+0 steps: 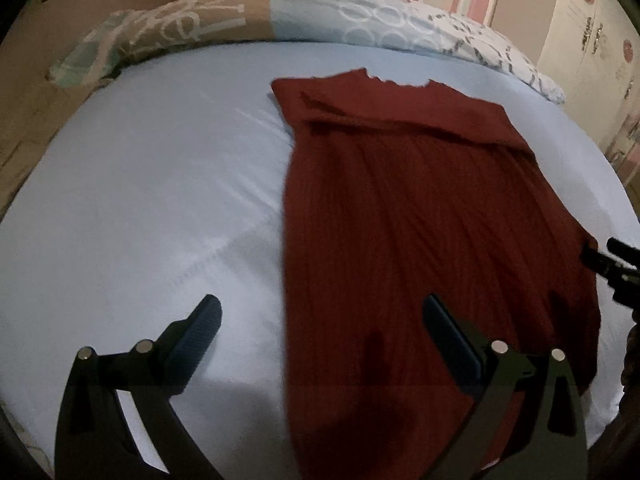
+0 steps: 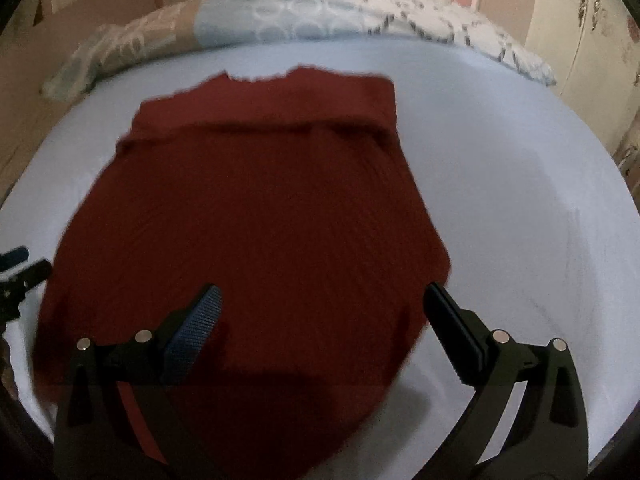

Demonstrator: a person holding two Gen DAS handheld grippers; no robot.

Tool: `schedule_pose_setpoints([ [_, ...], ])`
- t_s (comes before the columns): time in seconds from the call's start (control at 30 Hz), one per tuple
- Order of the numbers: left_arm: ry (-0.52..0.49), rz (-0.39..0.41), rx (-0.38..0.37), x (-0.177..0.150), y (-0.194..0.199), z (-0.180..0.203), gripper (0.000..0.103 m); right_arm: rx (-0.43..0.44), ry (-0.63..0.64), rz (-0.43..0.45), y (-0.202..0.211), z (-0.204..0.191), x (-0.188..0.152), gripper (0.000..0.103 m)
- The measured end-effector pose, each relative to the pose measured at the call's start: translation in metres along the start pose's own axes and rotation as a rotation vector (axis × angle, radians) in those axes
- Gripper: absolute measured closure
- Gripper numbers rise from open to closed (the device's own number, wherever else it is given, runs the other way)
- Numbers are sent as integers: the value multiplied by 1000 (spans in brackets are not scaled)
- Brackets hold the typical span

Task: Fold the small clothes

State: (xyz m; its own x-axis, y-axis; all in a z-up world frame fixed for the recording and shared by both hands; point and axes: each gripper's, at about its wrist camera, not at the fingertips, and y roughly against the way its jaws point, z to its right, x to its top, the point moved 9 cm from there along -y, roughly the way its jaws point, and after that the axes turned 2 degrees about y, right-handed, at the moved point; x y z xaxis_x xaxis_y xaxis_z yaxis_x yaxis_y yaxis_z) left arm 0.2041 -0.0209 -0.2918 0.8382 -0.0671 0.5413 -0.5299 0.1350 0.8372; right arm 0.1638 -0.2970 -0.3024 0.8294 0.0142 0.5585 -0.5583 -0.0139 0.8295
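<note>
Nearest, both claws gape wide and hold nothing: the left gripper [image 1: 322,316] straddles the near left edge of the red garment [image 1: 404,208], the right gripper [image 2: 322,306] its right edge. Closing there risks pinching the pale blue sheet [image 2: 500,184] too, dragging the far fold askew.

garment [image 1: 420,208] on bed [image 1: 140,200], pillows [image 1: 280,16] behind
</note>
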Motion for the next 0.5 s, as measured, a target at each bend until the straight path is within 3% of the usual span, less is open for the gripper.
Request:
schedule_pose_setpoints([
  [0.1,-9,-12,-21,-8,3,11,2,14,25,-25,-1,-9,-12,3],
  [0.23,-61,-14,-25,-12,10,25,2,48,68,-53,-5,-34,-18,15],
  [0.37,-82,-9,-34,-15,15,33,2,23,130,-75,1,-49,-31,16],
  [0.4,-87,-6,-32,-15,16,34,2,7,140,-80,2,-49,-36,21],
  [0.5,-88,-3,-30,-17,19,37,2,-24,130,-115,-1,-44,-49,48],
])
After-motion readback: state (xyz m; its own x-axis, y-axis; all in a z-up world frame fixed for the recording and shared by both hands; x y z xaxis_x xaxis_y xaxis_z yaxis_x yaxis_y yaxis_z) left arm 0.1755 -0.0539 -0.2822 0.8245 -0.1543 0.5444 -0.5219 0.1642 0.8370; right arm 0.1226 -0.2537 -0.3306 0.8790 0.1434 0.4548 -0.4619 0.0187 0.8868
